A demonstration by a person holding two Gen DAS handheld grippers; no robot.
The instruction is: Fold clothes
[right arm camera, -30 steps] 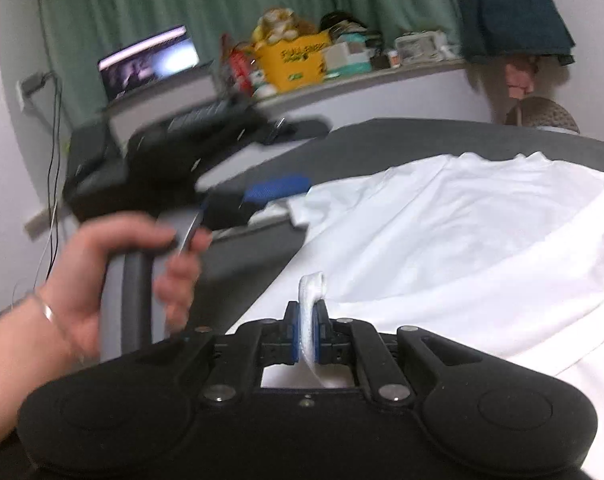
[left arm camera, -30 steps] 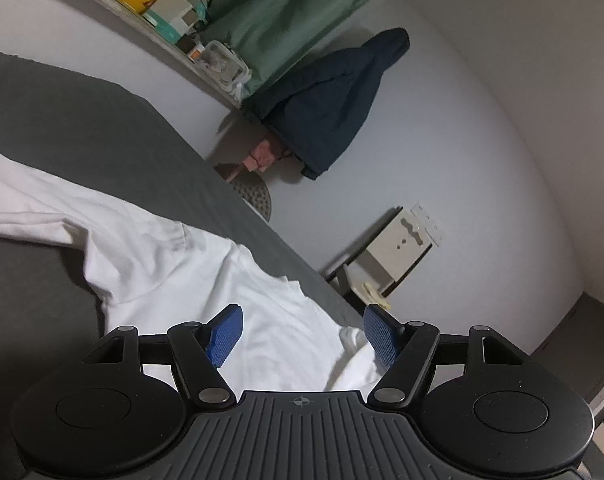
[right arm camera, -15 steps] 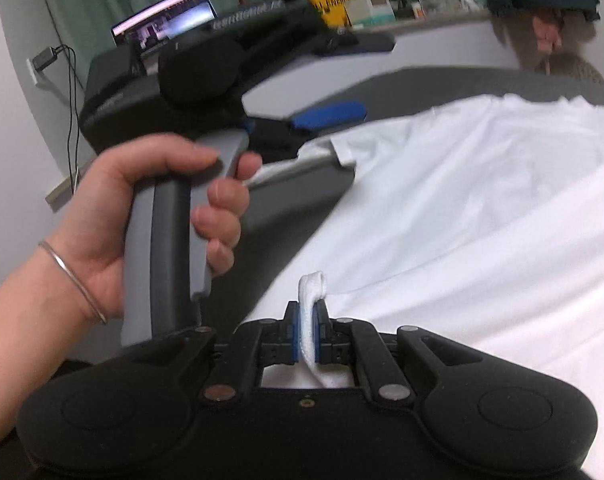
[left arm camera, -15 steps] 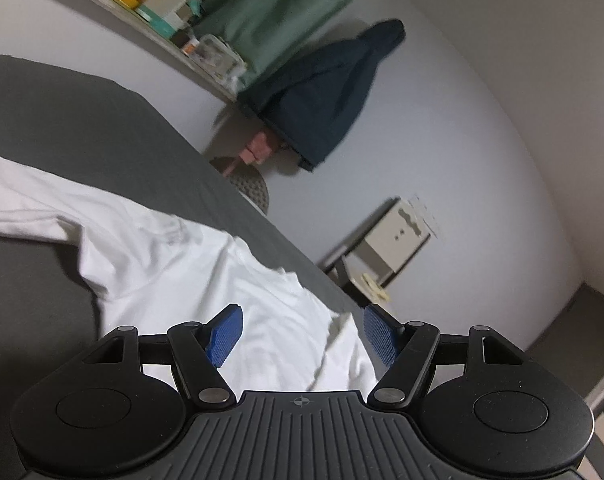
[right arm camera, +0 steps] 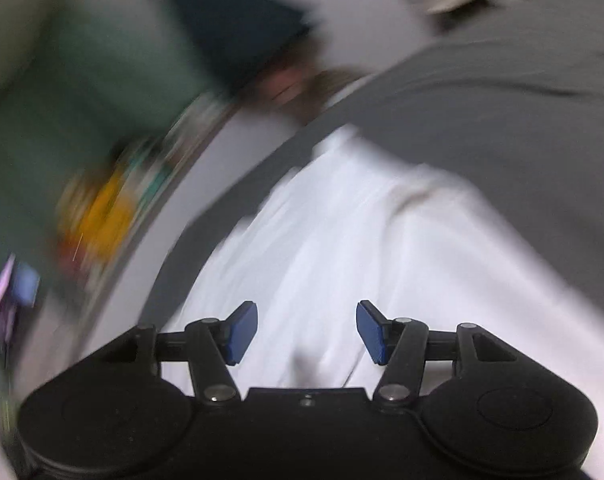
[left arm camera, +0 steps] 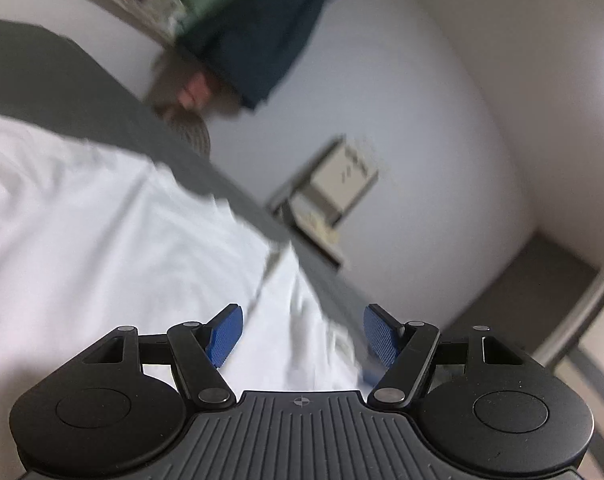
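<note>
**White shirt lies free on the bed, both claws open**

Grey bed cover fills the scene, with a pale wall behind it and a blurred shelf of small things at one side. On the bed lies the white shirt, spread out and partly doubled, with soft creases.

Our right claw has just been opening; its blue pads stand apart and no cloth is between them, so the shirt is released. Our left claw is also spread, empty, above the shirt near the bed edge.

We judge that one fold is just laid down. To do the next one well, we should first let both hands settle, because the pictures are smeared. Then we choose an edge or a corner, take only the layers we want, and lift both sides together so the crease stays straight.
</note>
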